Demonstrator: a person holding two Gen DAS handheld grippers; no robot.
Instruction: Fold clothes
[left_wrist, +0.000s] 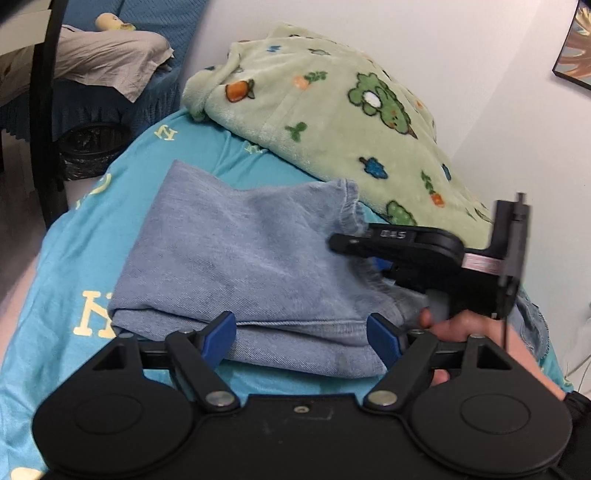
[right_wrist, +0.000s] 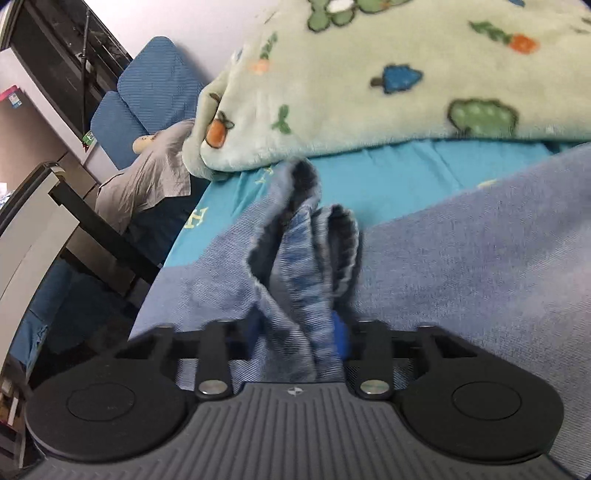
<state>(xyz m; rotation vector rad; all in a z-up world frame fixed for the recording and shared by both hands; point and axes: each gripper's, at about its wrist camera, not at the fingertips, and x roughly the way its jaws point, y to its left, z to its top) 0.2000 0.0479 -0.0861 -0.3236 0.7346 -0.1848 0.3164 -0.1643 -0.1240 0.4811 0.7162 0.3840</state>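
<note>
Left wrist view: light blue denim garment (left_wrist: 236, 254), folded, lies on the turquoise printed bedsheet (left_wrist: 74, 243), near a green fleece blanket (left_wrist: 325, 110). Left tongs (left_wrist: 301, 334) stand wide at its near edge. Right tongs (right_wrist: 295, 332) grip a bunched denim hem.

The light blue denim jeans (left_wrist: 236, 258) lie folded in layers on the bed, just in front of me, with a doubled fold edge along the near side. The far right corner ends in a gathered hem. In my right view, a bunched, rumpled section of the denim stands up between my jaws.
</note>
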